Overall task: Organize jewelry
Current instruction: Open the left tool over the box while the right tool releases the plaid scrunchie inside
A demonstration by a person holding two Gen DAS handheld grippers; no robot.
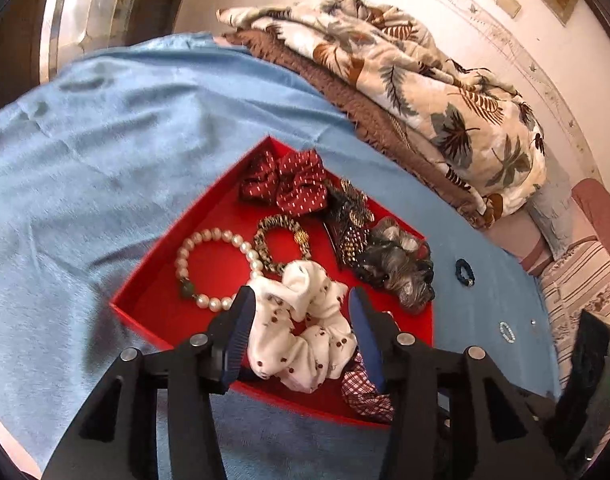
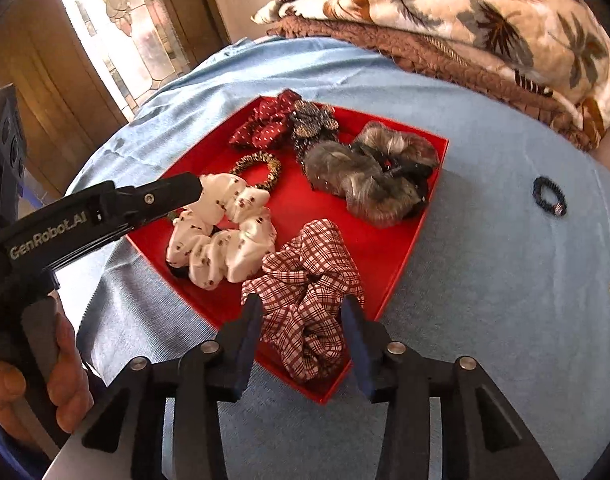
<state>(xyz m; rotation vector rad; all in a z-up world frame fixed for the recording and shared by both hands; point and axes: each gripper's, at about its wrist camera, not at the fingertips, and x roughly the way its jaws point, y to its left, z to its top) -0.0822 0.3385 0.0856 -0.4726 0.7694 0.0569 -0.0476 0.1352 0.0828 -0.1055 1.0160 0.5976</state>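
A red tray (image 1: 209,248) (image 2: 393,248) lies on the blue cloth. It holds a pearl bracelet (image 1: 217,264), a leopard band (image 1: 281,240), a red dotted bow (image 1: 293,184), a grey fur scrunchie (image 2: 369,176) and a dark sequin clip (image 1: 351,220). My left gripper (image 1: 299,304) is open around a white dotted scrunchie (image 1: 305,332) (image 2: 225,236) that rests in the tray. My right gripper (image 2: 303,308) is open around a red plaid scrunchie (image 2: 309,288) that lies in the tray's near corner.
A small dark hair tie (image 2: 549,196) (image 1: 465,272) and a pale bead ring (image 1: 507,332) lie on the cloth (image 2: 485,320) right of the tray. A folded leaf-print blanket (image 1: 405,80) is piled behind. A door (image 2: 65,60) stands at the far left.
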